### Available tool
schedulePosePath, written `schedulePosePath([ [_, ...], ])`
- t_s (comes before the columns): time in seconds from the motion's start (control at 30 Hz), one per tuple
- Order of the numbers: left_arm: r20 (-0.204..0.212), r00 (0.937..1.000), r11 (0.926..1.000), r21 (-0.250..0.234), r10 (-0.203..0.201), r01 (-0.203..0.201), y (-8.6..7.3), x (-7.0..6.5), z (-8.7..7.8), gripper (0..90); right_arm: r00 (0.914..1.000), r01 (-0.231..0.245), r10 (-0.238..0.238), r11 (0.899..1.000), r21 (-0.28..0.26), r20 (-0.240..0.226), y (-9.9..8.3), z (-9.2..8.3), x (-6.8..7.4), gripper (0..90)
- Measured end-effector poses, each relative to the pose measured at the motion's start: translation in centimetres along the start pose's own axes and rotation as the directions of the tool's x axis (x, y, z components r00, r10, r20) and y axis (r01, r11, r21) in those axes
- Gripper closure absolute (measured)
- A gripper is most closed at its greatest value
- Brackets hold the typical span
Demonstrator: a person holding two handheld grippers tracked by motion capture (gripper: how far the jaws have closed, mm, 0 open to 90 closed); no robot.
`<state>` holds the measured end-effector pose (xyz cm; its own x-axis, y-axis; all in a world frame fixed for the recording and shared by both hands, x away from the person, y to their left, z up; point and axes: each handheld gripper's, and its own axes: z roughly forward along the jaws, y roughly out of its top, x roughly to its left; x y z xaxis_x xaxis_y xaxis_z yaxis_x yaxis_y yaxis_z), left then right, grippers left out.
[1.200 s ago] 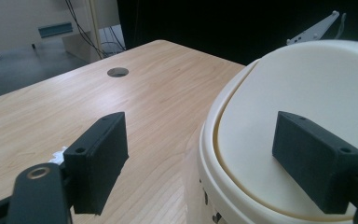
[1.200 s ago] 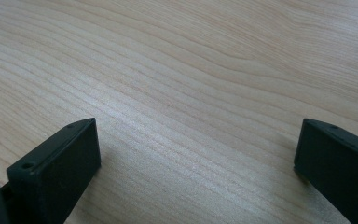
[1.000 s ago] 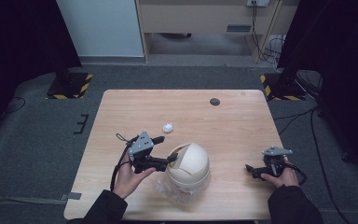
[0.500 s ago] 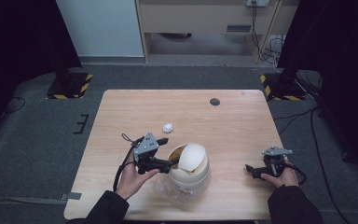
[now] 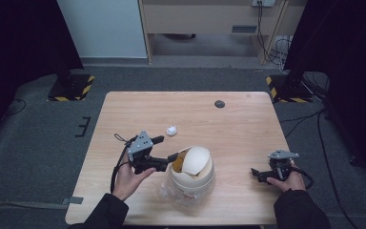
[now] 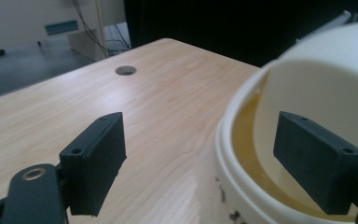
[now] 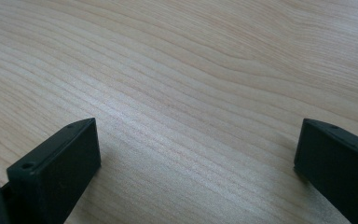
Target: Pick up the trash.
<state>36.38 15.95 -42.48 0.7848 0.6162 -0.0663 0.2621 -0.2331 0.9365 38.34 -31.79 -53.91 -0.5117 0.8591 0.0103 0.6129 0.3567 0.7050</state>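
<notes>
A cream domed bin (image 5: 194, 172) with a swing flap stands on the wooden table (image 5: 238, 129), near the front, on crinkled clear plastic (image 5: 171, 193). My left gripper (image 5: 167, 149) is open at the bin's left side. One of its fingers (image 5: 174, 156) is at the flap opening, where the yellowish inside shows. In the left gripper view the bin (image 6: 317, 79) rises at the right, and the open left gripper (image 6: 200, 135) straddles its rim. A crumpled white paper ball (image 5: 171, 130) lies behind that gripper. My right gripper (image 5: 257, 175) rests open on bare wood at the right (image 7: 196, 149).
A dark round cable hole (image 5: 219, 104) sits near the table's far edge, also seen ahead of the left jaws (image 6: 126, 70). Grey floor surrounds the table, with cabinets and cables beyond it.
My left gripper has edged right toward the bin's flap opening, and more of the yellowish inside now shows. The right gripper has stayed put.
</notes>
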Motion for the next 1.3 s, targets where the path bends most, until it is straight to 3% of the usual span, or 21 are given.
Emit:
schedulePosePath([
  [0.1,-0.042,0.9990,0.9998,-0.016,-0.016,0.015,0.1,1.2,-0.7,16.4,1.0000,0.001,-0.001,1.000,0.000,0.000,0.0,0.0,0.0,0.6],
  [0.27,-0.069,0.9970,0.9994,-0.009,-0.033,0.032,-0.2,2.5,-0.4,16.4,1.0000,0.001,-0.001,1.000,0.000,-0.001,0.0,0.0,0.0,0.6],
  [0.33,-0.078,0.9959,0.9990,0.003,-0.045,0.046,-0.4,3.2,0.1,16.4,1.0000,0.001,-0.001,1.000,0.000,-0.001,0.0,0.0,0.0,0.6],
  [0.53,-0.105,0.9941,0.9974,0.064,-0.028,0.035,-1.2,4.4,2.3,16.4,1.0000,0.002,-0.002,1.000,0.000,-0.001,0.0,0.0,0.0,0.6],
  [0.77,-0.153,0.9882,0.9909,0.132,-0.005,0.025,-2.5,5.8,5.0,16.4,1.0000,0.004,-0.005,1.000,-0.001,-0.001,0.0,0.0,0.0,0.6],
  [0.87,-0.169,0.9854,0.9854,0.164,-0.019,0.047,-3.3,6.6,6.1,16.9,1.0000,0.005,-0.005,1.000,-0.001,0.000,0.0,0.0,0.0,0.6],
  [1.07,-0.194,0.9808,0.9782,0.199,-0.018,0.058,-3.7,7.5,7.5,17.1,1.0000,0.005,-0.005,1.000,-0.001,0.000,0.0,0.0,0.0,0.5],
  [1.3,-0.226,0.9737,0.9760,0.203,-0.031,0.078,-3.4,8.8,9.1,18.7,1.0000,0.005,-0.005,1.000,-0.001,-0.001,0.0,0.0,0.0,0.5],
])
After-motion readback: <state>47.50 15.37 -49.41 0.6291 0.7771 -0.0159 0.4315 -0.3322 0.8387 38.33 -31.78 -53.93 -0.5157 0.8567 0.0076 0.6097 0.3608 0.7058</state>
